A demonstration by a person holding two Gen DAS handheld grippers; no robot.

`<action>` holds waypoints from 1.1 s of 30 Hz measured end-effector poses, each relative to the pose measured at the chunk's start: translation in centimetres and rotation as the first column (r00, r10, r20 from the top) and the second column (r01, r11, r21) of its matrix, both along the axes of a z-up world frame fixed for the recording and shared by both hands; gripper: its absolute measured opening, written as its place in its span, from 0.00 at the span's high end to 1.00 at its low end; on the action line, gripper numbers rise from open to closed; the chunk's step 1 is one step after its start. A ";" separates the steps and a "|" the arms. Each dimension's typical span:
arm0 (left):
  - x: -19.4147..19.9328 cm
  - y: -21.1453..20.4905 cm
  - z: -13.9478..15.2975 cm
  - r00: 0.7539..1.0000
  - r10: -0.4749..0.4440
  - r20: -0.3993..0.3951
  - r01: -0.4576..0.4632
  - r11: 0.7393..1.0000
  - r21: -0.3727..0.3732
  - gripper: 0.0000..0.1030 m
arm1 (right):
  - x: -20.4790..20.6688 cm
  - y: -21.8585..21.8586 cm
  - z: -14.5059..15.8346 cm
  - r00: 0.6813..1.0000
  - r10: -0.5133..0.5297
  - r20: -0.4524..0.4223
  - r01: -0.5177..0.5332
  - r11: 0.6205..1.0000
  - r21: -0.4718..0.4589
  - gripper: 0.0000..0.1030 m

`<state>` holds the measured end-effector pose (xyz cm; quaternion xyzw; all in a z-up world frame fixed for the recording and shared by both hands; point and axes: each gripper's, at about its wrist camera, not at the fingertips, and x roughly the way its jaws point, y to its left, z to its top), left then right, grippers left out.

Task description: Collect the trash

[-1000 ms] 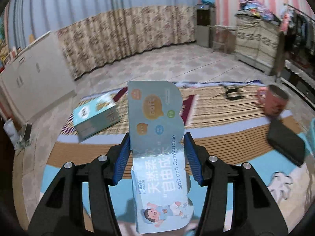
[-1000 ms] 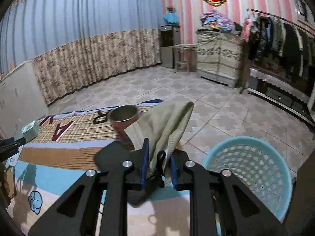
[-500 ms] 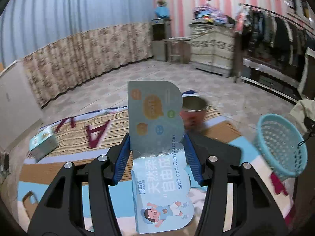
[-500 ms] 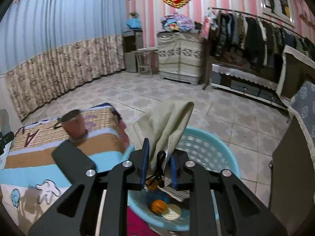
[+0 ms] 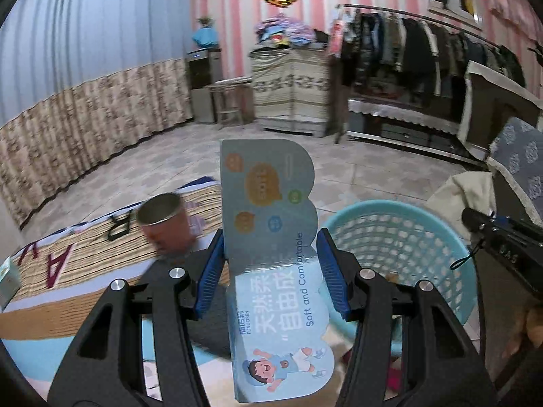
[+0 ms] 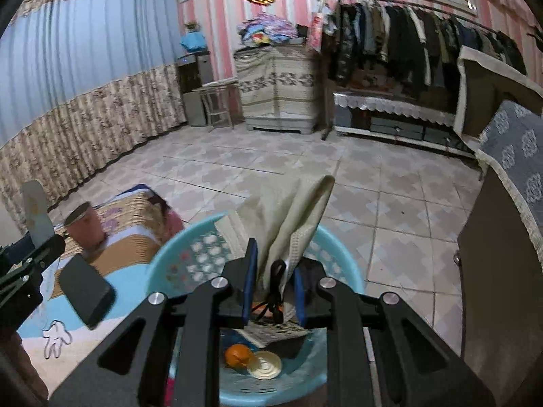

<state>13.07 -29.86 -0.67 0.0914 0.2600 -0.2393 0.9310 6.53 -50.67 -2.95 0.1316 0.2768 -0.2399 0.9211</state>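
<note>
The beige mask (image 6: 288, 220) is pinched in the right gripper (image 6: 273, 288), hanging right over the blue basket (image 6: 169, 257), so that one's basically there. The left gripper (image 5: 269, 271) is clamped on the blue card (image 5: 271, 254), with the basket off to its right.

- Light-blue printed card (image 5: 271, 254), bent, stands upright between the left tongs' blue pads.
- Beige cloth bag (image 6: 295, 217) stands upright, pinched, above the basket.
- Turquoise mesh basket (image 6: 163, 257) holds an orange (image 6: 237, 356) and a round lid (image 6: 264, 369).
</note>
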 end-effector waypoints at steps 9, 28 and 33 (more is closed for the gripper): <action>0.5 -5.9 -2.0 0.993 -0.104 -0.046 0.103 0.994 -0.029 0.49 | -0.4 -2.7 -1.4 0.999 -0.047 0.002 0.046 0.998 0.039 0.81; 2.3 -3.8 -2.5 0.999 -0.032 -0.034 0.031 0.999 -0.038 0.12 | 1.3 -1.6 -2.5 1.000 -0.008 -0.011 0.008 1.000 0.028 0.81; 2.2 -0.3 -2.0 0.999 0.053 -0.001 -0.053 0.998 -0.024 0.05 | 2.1 -0.8 -3.0 1.000 0.011 -0.018 -0.011 1.000 0.010 0.78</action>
